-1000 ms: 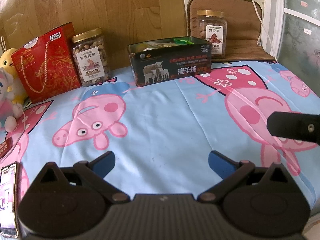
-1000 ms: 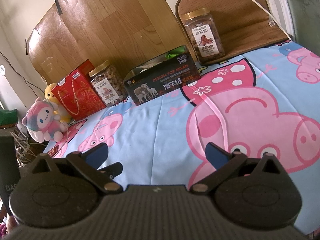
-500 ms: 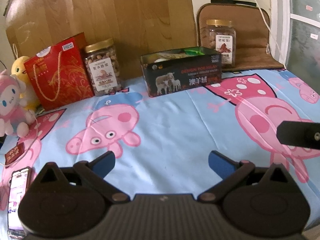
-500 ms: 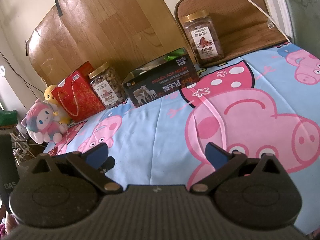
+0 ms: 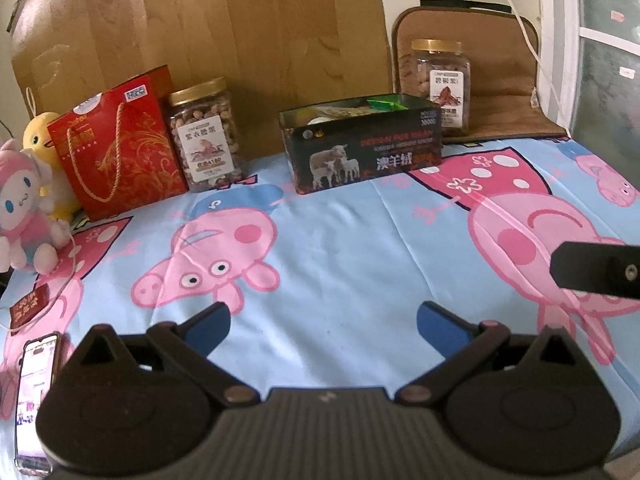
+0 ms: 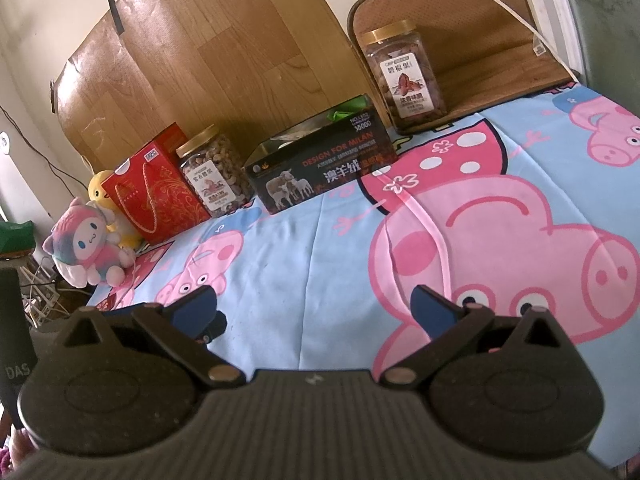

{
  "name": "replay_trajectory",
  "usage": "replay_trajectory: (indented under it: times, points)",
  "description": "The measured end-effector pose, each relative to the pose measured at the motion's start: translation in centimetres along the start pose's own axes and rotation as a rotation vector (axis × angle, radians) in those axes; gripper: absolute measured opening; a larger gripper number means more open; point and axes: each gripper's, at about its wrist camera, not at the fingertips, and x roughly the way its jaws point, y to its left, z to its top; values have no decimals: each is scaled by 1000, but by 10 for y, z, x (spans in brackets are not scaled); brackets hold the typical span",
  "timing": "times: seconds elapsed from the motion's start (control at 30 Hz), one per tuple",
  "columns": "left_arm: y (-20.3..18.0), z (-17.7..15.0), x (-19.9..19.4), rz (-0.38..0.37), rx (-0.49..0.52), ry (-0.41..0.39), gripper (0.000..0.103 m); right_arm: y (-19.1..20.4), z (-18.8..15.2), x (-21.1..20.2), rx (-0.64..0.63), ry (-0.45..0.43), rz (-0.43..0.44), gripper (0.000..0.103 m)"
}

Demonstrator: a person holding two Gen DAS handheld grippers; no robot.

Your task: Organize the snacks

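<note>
A dark open box [image 5: 362,148] with sheep on its side holds snack packets at the back of the bed; it also shows in the right wrist view [image 6: 320,170]. A gold-lidded nut jar [image 5: 205,136] stands left of it [image 6: 214,176]. A second jar [image 5: 440,84] stands right of it on a brown mat [image 6: 404,76]. A red gift bag [image 5: 116,148] stands at far left [image 6: 154,190]. My left gripper [image 5: 322,318] is open and empty over the sheet. My right gripper [image 6: 312,306] is open and empty, far from the box.
A Peppa Pig sheet [image 5: 340,248] covers the bed. Plush toys [image 5: 24,216] sit at the left edge. A phone [image 5: 36,396] lies at the near left. A wood-pattern board [image 5: 224,32] leans behind. The right gripper's side [image 5: 596,272] pokes in at right.
My left gripper has pulled back and risen, so the box and jars look farther and more of the left side shows. The right gripper has barely moved.
</note>
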Motion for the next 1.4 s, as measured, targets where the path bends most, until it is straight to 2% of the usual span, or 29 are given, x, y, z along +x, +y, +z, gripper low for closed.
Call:
replay_trajectory:
  times: [0.17,0.6,1.4]
  points:
    - [-1,-1,1,-29,-1,18,103,0,0,0,0,-1,-1,103]
    - [-4,-2,4,-39,11,36,103,-2,0,-1,1,0,0,103]
    - [-8,0,7,-16,12,47,103,-7,-3,-4,19,-10,-6,103]
